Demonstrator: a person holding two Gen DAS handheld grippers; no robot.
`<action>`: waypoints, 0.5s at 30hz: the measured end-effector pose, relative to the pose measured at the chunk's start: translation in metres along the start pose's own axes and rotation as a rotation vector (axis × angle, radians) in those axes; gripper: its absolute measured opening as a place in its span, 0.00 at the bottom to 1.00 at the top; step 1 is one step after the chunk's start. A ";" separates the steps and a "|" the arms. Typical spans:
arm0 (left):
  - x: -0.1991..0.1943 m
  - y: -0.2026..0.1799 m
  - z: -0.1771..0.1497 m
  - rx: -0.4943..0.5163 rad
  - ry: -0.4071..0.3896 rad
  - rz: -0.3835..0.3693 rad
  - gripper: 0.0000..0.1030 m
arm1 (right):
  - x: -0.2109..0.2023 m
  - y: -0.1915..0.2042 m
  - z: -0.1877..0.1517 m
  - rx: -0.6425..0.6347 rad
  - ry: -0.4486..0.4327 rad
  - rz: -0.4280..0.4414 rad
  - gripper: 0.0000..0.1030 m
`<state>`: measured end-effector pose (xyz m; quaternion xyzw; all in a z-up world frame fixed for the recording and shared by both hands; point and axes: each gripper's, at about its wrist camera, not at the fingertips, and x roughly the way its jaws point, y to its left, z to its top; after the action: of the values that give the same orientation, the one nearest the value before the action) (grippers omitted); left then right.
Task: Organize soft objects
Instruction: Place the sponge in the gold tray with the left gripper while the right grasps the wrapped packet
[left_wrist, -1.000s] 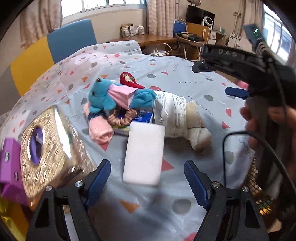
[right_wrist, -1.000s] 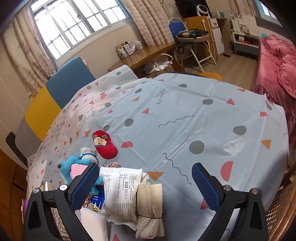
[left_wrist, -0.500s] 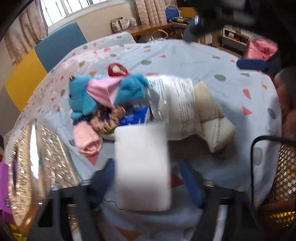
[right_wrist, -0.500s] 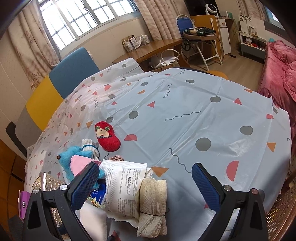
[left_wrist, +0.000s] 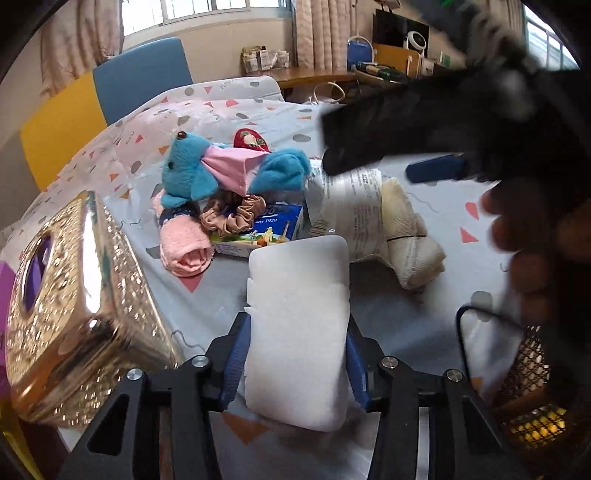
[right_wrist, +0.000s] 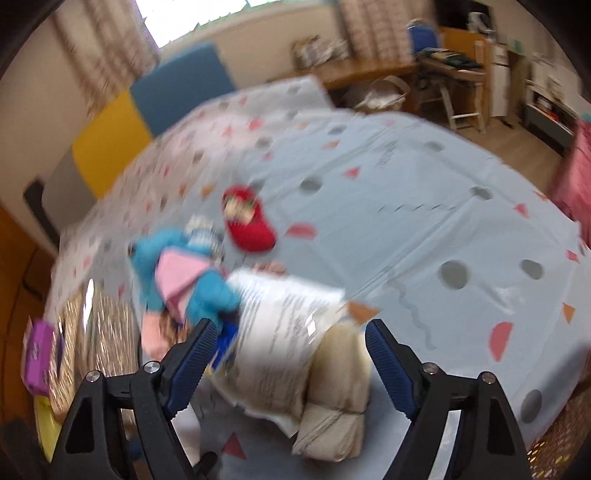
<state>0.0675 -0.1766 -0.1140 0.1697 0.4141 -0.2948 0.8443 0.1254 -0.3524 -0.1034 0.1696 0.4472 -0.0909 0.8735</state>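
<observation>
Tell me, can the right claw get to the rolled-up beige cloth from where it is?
Probably yes. The right claw is open just above the beige cloth roll, with nothing lying on top of the roll. The white printed bag lies against its side and might get caught too.

Bright daylight, right view motion-blurred

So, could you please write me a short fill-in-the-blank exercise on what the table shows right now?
1. The left gripper is clamped on a ____ sponge.
2. The plush toy is mostly ____.
3. The scrunchie lies partly on a ____ carton.
4. The right gripper stands ____ above the printed packet.

Missing words: white; blue; blue; open
</observation>
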 end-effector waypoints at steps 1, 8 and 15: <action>-0.002 0.001 0.000 -0.005 -0.001 -0.006 0.47 | 0.004 0.005 -0.002 -0.031 0.013 -0.020 0.82; -0.027 0.003 -0.001 -0.037 -0.044 -0.040 0.47 | 0.035 0.018 -0.003 -0.108 0.130 -0.063 0.64; -0.046 0.015 0.028 -0.065 -0.108 -0.042 0.47 | 0.035 0.020 -0.007 -0.123 0.154 -0.063 0.57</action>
<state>0.0714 -0.1635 -0.0595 0.1171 0.3810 -0.3076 0.8640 0.1468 -0.3320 -0.1313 0.1078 0.5226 -0.0774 0.8422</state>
